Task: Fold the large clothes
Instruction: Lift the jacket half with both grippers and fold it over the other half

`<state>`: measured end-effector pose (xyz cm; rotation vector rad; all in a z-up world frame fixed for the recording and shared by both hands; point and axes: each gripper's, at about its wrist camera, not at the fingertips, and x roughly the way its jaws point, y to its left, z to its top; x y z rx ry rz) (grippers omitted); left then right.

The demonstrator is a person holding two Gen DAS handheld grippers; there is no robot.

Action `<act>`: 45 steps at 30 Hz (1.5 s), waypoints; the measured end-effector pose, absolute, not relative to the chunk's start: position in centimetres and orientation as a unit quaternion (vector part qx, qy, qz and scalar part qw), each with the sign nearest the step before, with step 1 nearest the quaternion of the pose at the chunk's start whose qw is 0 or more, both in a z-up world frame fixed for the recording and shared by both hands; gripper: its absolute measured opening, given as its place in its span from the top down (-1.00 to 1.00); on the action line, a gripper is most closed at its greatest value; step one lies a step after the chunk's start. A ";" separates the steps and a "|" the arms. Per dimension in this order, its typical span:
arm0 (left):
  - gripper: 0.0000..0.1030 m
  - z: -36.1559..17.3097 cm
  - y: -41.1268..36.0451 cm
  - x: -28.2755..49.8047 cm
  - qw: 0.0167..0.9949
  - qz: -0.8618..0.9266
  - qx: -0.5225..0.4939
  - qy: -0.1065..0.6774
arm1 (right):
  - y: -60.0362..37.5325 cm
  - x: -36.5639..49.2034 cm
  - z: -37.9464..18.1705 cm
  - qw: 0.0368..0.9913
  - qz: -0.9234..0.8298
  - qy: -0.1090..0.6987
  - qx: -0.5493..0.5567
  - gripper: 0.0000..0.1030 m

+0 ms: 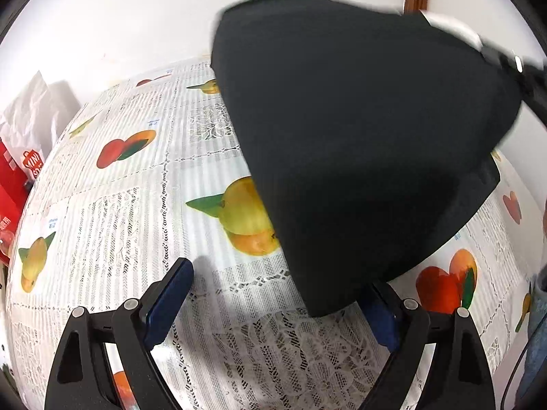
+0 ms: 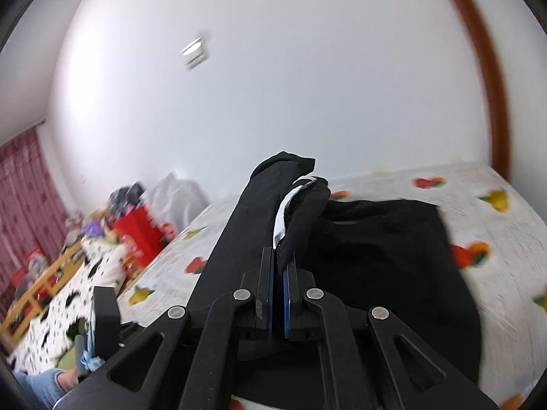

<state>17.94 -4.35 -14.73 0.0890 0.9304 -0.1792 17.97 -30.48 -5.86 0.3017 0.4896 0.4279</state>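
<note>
Left wrist view first: the left gripper (image 1: 273, 294) is spread wide, its two blue-padded fingers (image 1: 169, 302) far apart and nothing pinched between them. The right-hand finger is partly covered by the hem of the black garment (image 1: 359, 136), so I can't tell if cloth actually touches that pad, but it's definitely not gripped. The garment hangs up in a big tent shape, raised off the fruit-print tablecloth (image 1: 136, 205) on its upper right side, where the other gripper (image 1: 506, 65) comes in blurry from the corner. Its lower edge drapes down onto the cloth just in front of the left gripper. A red bag (image 1: 20, 171) sits at the table's left edge.

Right wrist view: the right gripper (image 2: 278, 266) is clamped tight, pads practically together, with a bunched fold of the black garment (image 2: 376, 239) squeezed in between. A bit of white label or lining (image 2: 287, 205) peeks out of the bunch just above the fingertips. The rest of the garment trails down to the right onto the tablecloth (image 2: 495, 256). Background is blurry: red box (image 2: 136, 235), clutter and a pink curtain (image 2: 20, 188) off to the left.
</note>
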 end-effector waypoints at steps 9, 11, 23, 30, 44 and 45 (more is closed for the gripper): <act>-0.72 -13.8 -4.4 18.0 0.891 -0.116 0.023 0.439 | -34.8 18.3 -13.0 0.912 0.097 0.369 0.149 0.76; -0.72 -13.5 -4.5 18.0 0.891 -0.131 0.011 0.435 | -35.1 18.2 -13.1 0.910 0.109 0.368 0.156 0.66; -0.72 -14.2 -9.4 19.6 0.883 -0.133 0.051 0.448 | -36.0 19.6 -13.2 0.892 0.147 0.377 0.204 0.21; -0.78 -14.4 -10.3 20.8 0.885 -0.130 0.051 0.444 | -35.7 18.3 -12.6 0.893 0.167 0.378 0.179 -0.06; -0.79 -14.7 -10.1 19.8 0.888 -0.122 0.051 0.440 | -31.3 20.3 -12.7 0.908 0.141 0.380 0.104 0.79; -0.79 -14.6 -10.1 19.7 0.888 -0.121 0.052 0.440 | -31.0 20.1 -12.2 0.914 0.141 0.369 0.089 0.81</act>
